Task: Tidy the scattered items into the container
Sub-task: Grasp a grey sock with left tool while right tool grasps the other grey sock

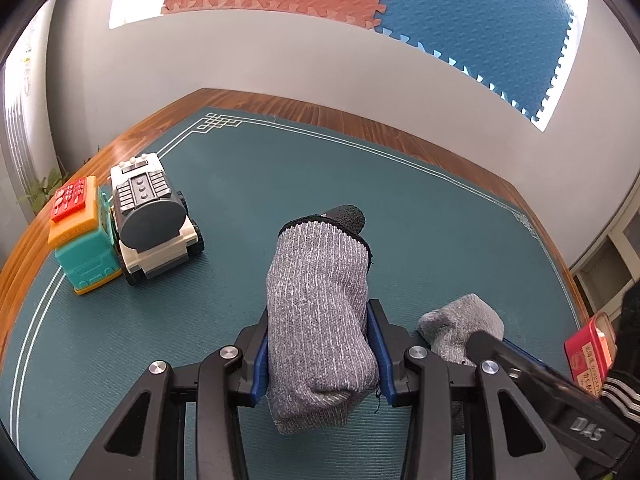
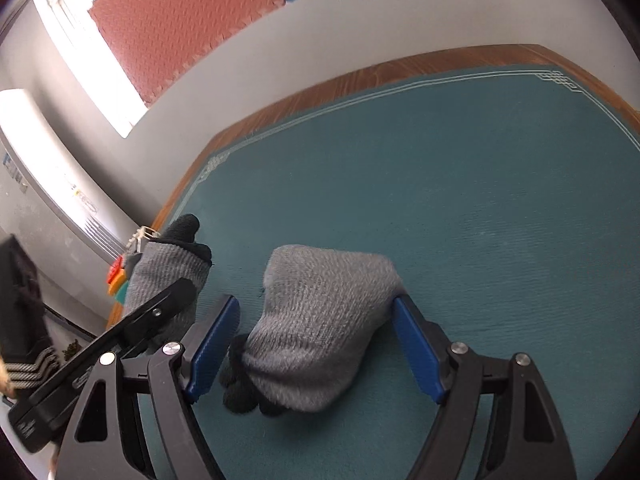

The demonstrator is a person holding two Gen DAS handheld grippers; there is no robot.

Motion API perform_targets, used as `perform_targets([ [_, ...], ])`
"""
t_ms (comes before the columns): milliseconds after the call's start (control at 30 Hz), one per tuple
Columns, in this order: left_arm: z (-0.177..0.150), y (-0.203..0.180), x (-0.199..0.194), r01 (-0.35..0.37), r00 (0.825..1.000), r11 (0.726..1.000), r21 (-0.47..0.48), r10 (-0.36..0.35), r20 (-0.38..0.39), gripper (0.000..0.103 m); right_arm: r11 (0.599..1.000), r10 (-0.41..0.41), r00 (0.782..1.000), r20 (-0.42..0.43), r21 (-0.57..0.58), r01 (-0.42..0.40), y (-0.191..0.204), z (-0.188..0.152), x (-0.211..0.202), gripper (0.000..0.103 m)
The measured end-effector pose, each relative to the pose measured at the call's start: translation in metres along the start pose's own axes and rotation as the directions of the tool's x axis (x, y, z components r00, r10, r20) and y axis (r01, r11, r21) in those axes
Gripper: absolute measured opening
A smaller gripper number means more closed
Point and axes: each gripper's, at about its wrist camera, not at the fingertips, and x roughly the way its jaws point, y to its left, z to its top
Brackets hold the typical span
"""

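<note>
A grey knit glove with a black fingertip poking out at its far end is pinched across its middle by my left gripper, whose blue pads press both sides. A second grey glove with black fingertips lies crumpled on the green mat. My right gripper straddles it with jaws open; the right pad sits at the glove's edge and the left pad stands apart. In the left wrist view this second glove lies to the right, partly under a black finger of the right gripper. No container is in view.
A toy tanker truck and a teal, orange and red toy block stand at the mat's left edge. A red labelled box and a dark striped sleeve are at the far right. The wooden table edge borders the mat.
</note>
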Motion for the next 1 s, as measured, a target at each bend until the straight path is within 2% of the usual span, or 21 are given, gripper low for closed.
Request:
perform_targets([
  [167,-0.002,-0.001,0.002,-0.002,1.000,1.000,0.005,0.002,-0.004,0.043,0.999,-0.027,0.999,-0.020,-0.027,0.027,0.002,0.000,0.017,0.080],
  [233,-0.004,-0.001,0.002,-0.005,1.000,1.000,0.005,0.005,-0.005,0.043,0.998,-0.042,0.999,-0.018,-0.053,0.041,0.005,-0.002,0.016,0.065],
  [333,-0.009,-0.002,-0.001,-0.008,1.000,1.000,0.009,0.008,-0.009,0.043,0.994,-0.064,0.998,-0.018,-0.092,0.062,0.009,-0.005,0.013,0.051],
  [433,-0.012,-0.007,-0.001,-0.010,1.000,1.000,0.026,0.010,-0.009,0.043,0.989,-0.084,0.996,0.002,-0.124,0.084,0.012,-0.010,0.004,0.044],
  [667,-0.019,-0.022,-0.007,-0.028,0.999,0.996,0.086,0.026,0.020,0.043,0.972,-0.137,0.984,0.114,-0.178,0.156,0.011,-0.022,-0.045,0.043],
  [867,-0.024,-0.037,-0.018,-0.054,0.996,0.989,0.137,0.044,0.074,0.043,0.956,-0.177,0.954,0.243,-0.188,0.226,0.008,-0.037,-0.102,0.043],
  [1000,-0.026,-0.047,-0.026,-0.060,0.993,0.984,0.169,0.043,0.106,0.043,0.957,-0.200,0.938,0.283,-0.150,0.249,0.001,-0.043,-0.130,0.043],
])
